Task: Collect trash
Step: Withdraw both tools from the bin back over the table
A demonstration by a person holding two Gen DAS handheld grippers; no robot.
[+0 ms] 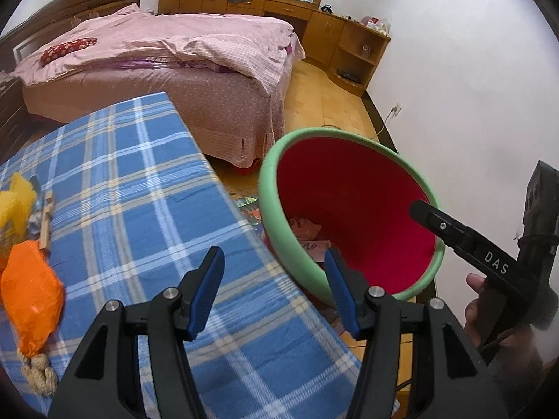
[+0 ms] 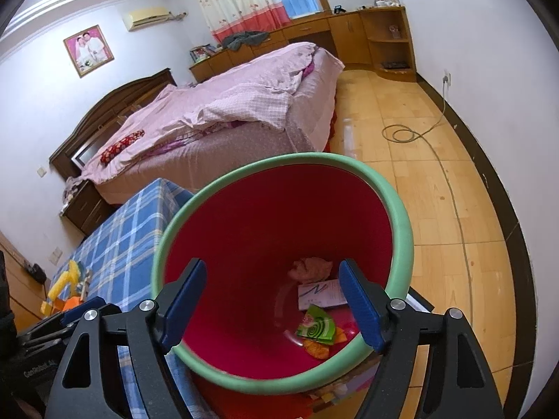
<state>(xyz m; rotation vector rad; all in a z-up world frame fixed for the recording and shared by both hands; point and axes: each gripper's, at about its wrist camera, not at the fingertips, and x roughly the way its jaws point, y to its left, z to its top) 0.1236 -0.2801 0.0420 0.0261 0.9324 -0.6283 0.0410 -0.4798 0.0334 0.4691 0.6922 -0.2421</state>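
A red bin with a green rim (image 1: pixel 300 241) (image 2: pixel 398 230) stands on the floor beside a table with a blue plaid cloth (image 1: pixel 139 188) (image 2: pixel 118 248). Inside it lie a green wrapper (image 2: pixel 316 324), a white paper (image 2: pixel 319 295), a crumpled pink tissue (image 2: pixel 309 267) and an orange scrap (image 2: pixel 316 349). An orange bag (image 1: pixel 31 296) and yellow trash (image 1: pixel 14 206) lie on the cloth at the left. My left gripper (image 1: pixel 276 293) is open and empty over the table's edge. My right gripper (image 2: pixel 272 303) is open and empty above the bin's mouth; it also shows in the left wrist view (image 1: pixel 464 237).
A bed with pink bedding (image 1: pixel 167 56) (image 2: pixel 227 111) stands behind the table. Wooden cabinets (image 1: pixel 332 31) (image 2: pixel 367 31) line the far wall. A cable (image 2: pixel 443 160) coils across the wooden floor. Wooden sticks and a rope bundle (image 1: pixel 40 373) lie by the orange bag.
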